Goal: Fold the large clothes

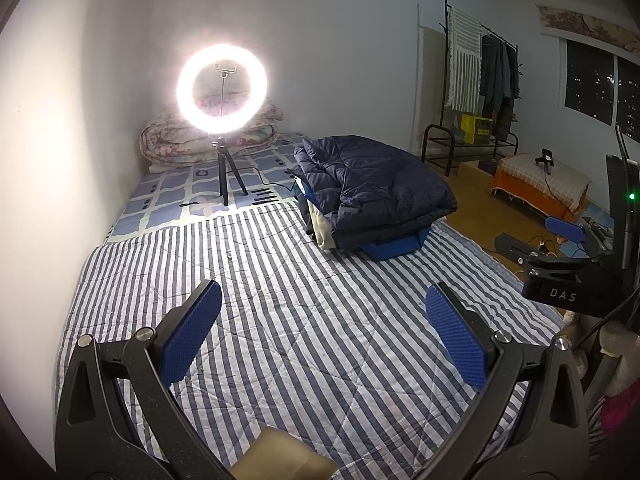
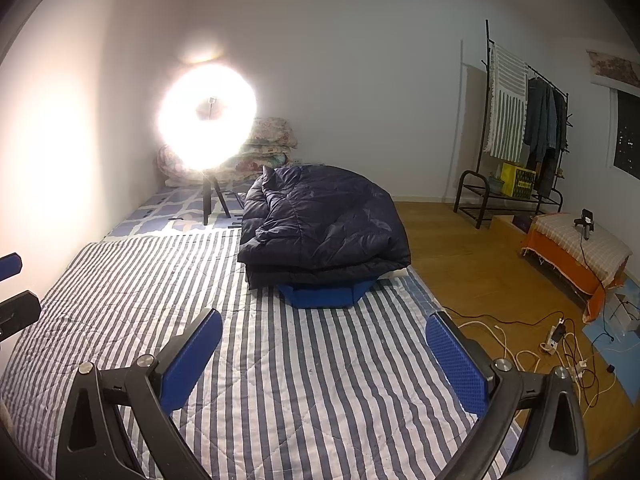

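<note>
A folded dark navy puffer coat [image 1: 372, 188] lies on top of a stack of folded clothes, with a blue garment [image 1: 394, 246] at the bottom, at the far right of the striped quilt [image 1: 304, 320]. The coat also shows in the right wrist view [image 2: 324, 224], over the blue garment [image 2: 326, 294]. My left gripper [image 1: 322, 300] is open and empty above the quilt, well short of the stack. My right gripper [image 2: 324, 330] is open and empty, just short of the stack. The right gripper also shows at the right edge of the left wrist view [image 1: 560, 248].
A lit ring light on a tripod [image 1: 222, 88] stands on the bed near folded floral bedding [image 1: 208, 136]. A clothes rack [image 2: 516, 128], an orange-covered stool [image 2: 576, 252] and cables with a power strip [image 2: 556, 340] occupy the wooden floor at right. A tan object [image 1: 280, 456] lies near me.
</note>
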{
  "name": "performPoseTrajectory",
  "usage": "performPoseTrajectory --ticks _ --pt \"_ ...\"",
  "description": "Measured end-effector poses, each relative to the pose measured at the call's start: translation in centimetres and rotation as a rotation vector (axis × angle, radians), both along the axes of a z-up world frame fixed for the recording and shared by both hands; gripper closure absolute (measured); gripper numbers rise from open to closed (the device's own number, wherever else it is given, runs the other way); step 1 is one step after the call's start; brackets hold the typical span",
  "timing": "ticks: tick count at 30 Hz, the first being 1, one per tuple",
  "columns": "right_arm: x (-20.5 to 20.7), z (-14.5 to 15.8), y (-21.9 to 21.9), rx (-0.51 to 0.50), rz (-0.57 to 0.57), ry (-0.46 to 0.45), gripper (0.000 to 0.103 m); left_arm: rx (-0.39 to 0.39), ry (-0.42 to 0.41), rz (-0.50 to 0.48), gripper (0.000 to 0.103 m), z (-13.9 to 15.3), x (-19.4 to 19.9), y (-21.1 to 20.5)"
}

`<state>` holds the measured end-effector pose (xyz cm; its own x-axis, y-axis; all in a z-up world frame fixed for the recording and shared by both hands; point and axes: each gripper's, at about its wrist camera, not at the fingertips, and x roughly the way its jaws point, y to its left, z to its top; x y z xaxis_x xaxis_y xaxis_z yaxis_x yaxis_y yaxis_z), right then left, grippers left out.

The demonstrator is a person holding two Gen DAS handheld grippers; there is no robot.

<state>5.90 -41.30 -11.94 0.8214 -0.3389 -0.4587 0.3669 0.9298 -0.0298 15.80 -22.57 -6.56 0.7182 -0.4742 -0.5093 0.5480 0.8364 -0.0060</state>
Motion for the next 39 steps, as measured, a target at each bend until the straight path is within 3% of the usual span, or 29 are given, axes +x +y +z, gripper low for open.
performPoseTrajectory --ticks 39 --pt "-0.1 -0.4 0.3 -0.006 -0.007 0.008 0.000 0.018 -0.011 0.012 0.000 -0.1 -0.1 0.9"
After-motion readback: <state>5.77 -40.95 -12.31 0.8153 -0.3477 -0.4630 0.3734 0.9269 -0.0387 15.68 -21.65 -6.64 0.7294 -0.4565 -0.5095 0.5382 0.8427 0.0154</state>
